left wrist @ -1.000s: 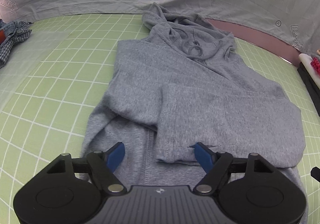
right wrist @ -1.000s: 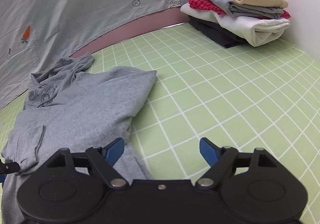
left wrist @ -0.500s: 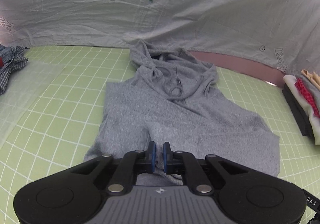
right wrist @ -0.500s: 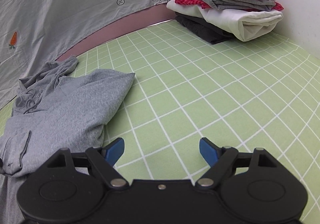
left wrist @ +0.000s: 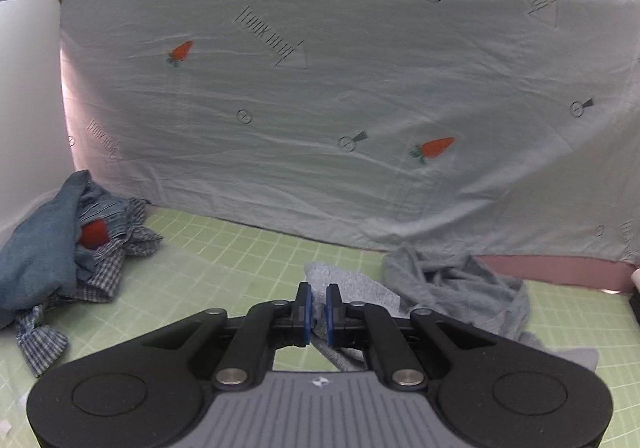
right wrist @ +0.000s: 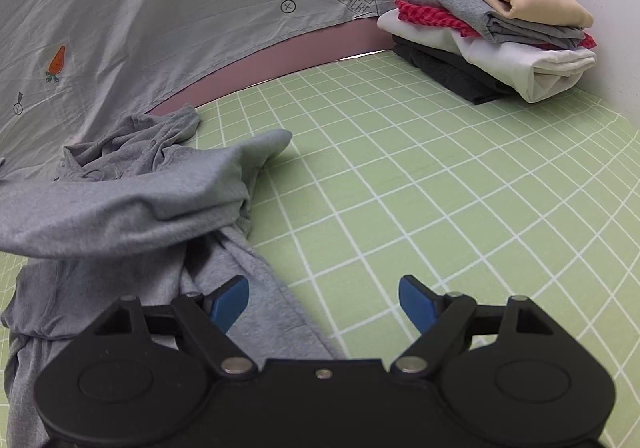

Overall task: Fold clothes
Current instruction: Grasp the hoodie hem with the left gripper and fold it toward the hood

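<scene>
Now left tool (left wrist: 316, 310) has apparently lifted hoodie (right wrist: 120, 204) hem.

Black claws (left wrist: 316, 312) (right wrist: 323, 302), blue pads, silver screws.

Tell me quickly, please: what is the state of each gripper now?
Left gripper: closed on a fold of the grey cotton hoodie, lifting it.
Right gripper: open, holding nothing, above the hoodie's edge and the green grid mat.
</scene>
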